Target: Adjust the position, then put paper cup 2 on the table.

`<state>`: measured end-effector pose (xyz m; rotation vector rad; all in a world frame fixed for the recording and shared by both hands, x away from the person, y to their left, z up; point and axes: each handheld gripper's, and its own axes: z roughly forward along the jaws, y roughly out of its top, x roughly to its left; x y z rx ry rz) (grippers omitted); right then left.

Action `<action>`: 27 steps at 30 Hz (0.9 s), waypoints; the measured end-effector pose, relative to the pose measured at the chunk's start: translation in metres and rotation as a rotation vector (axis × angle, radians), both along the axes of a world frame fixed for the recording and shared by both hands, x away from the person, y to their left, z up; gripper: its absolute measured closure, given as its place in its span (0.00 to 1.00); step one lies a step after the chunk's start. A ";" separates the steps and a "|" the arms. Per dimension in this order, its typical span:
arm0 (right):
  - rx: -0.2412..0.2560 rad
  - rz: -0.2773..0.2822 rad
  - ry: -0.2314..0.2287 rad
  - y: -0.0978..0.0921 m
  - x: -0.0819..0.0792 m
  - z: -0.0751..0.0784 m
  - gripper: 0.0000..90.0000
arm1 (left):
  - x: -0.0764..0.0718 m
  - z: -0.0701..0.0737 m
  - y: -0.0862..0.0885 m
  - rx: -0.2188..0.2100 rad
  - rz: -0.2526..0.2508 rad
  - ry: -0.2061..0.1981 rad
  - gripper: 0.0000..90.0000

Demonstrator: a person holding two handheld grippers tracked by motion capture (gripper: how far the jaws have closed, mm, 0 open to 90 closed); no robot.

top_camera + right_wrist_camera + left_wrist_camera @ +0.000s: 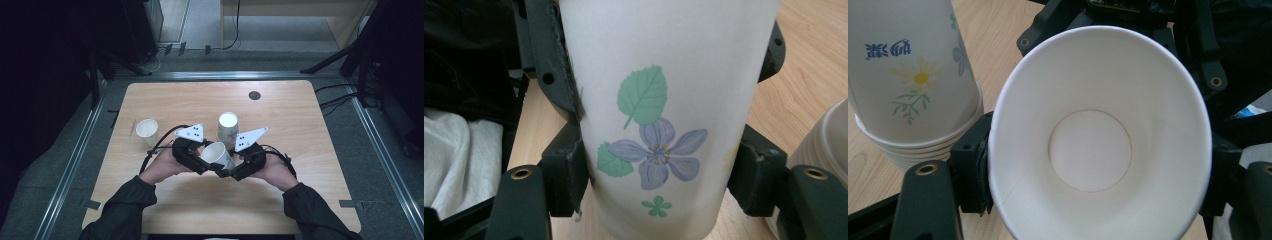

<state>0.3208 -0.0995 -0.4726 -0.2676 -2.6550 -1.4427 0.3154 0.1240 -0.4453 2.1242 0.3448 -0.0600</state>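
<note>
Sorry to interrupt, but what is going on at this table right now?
A person is holding one paper cup between two handheld grippers above the wooden table. The left gripper and the right gripper both have their jaws closed on it, and the cup is tilted with its mouth toward the left gripper. Just behind stands an upside-down stack of cups, and a single upright cup sits off to the left.

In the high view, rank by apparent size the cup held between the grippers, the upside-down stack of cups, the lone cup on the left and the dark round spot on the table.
1. Upside-down stack of cups
2. Held cup and lone cup: look alike; the held one is tilted and partly covered, so unranked
3. Dark round spot
</note>
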 end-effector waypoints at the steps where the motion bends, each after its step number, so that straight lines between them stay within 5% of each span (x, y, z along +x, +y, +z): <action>1: 0.000 0.003 0.008 0.000 0.000 0.000 0.37 | 0.000 0.000 0.000 0.002 0.000 -0.002 0.27; 5: -0.011 -0.003 0.032 0.000 0.002 -0.002 0.30 | 0.001 0.004 0.004 -0.001 0.016 -0.004 0.27; 13: -0.083 -0.023 -0.033 -0.003 -0.001 -0.004 0.25 | 0.004 0.008 0.013 -0.003 0.042 -0.007 0.28; 27: -0.143 -0.128 -0.114 -0.016 -0.007 -0.007 0.25 | 0.004 0.015 0.026 0.074 0.062 -0.014 0.28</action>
